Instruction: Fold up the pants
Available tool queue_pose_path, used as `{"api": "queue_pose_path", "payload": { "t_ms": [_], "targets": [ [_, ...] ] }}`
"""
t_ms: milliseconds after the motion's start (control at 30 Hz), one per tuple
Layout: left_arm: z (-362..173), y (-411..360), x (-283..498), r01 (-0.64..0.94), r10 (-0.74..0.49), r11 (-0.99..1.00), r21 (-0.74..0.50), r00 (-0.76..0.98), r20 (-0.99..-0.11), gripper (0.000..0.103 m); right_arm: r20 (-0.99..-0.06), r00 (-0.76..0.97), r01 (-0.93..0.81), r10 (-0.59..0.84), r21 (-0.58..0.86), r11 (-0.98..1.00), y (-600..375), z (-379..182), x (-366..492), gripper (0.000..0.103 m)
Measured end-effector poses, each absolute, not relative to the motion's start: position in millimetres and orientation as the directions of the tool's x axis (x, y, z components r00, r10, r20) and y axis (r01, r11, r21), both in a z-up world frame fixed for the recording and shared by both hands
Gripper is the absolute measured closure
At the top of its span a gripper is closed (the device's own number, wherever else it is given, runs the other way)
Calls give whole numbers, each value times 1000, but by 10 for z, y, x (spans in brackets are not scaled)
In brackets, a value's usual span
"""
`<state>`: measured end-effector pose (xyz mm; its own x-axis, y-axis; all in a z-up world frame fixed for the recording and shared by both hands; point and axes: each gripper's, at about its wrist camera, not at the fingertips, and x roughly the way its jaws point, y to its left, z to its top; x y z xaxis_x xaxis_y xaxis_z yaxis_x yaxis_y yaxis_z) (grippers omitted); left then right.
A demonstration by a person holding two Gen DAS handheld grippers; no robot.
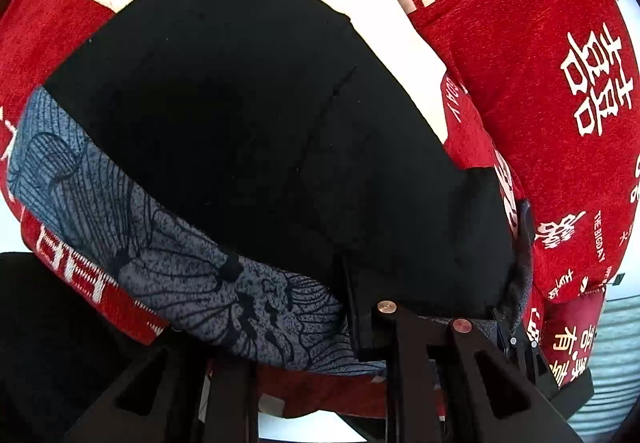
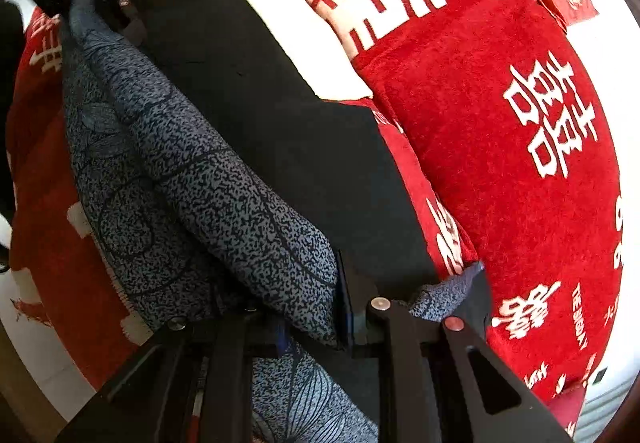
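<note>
Red blanket (image 2: 500, 115) surrounds the pants (image 1: 248, 115), pinched by both grippers

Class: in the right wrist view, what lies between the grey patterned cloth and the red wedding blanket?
Black pants lie between the grey patterned cloth and the red wedding blanket, seen in the right wrist view.

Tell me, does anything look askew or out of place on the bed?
Nothing looks damaged or spilled. The grey patterned pants lie bunched in a thick roll beside a black garment on the red blanket. A small grey flap sticks out by the right gripper, not lying flat.
</note>
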<state>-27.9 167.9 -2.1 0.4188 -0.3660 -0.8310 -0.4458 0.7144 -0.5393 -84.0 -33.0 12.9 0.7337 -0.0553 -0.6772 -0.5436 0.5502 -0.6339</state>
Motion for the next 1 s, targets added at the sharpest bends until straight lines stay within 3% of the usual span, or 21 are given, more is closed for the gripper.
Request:
{"api": "queue_pose_path", "payload": {
  "t_ms": [167,233,333,400,500,633,700,733,767,867,1000],
  "targets": [
    [-16,1688,-322,-465,-359,711,-527,405,-841,72,-665,740,-503,-103,-648,572,-280,102,-884,81],
    [42,1725,-448,-496,-287,740,-453,377,-881,53,-639,758,-488,-134,-691,533,-236,78,-923,79],
    [115,1773,-591,-498,-233,766,-407,376,-897,53,-646,756,-509,-103,-680,528,-263,163,-1040,67],
    [174,1819,-687,-500,-214,771,-395,380,-900,53,-703,709,-559,-49,-603,570,-329,297,-1087,44],
    [361,1815,-807,-456,-188,804,-382,415,-890,53,-764,637,-592,100,-401,699,-478,679,-1060,37],
    [643,1565,-762,-339,-177,867,-365,475,-862,53,-755,615,-556,226,-212,804,-524,1029,-769,24],
    [704,1442,-672,-305,-177,882,-360,493,-852,47,-753,613,-527,239,-164,834,-465,1026,-570,23],
    [706,1384,-601,-298,-168,890,-346,491,-855,30,-761,610,-517,223,-168,840,-440,970,-480,23],
    [672,1346,-528,-303,-149,895,-327,487,-861,25,-775,602,-502,193,-180,846,-410,885,-411,23],
    [460,1291,-360,-325,-116,905,-275,434,-893,24,-863,500,-454,77,-185,872,-446,485,-205,23],
    [84,1255,-358,-334,-71,925,-179,311,-948,24,-890,434,-406,137,-58,912,-780,395,-303,23]
  ]
}}
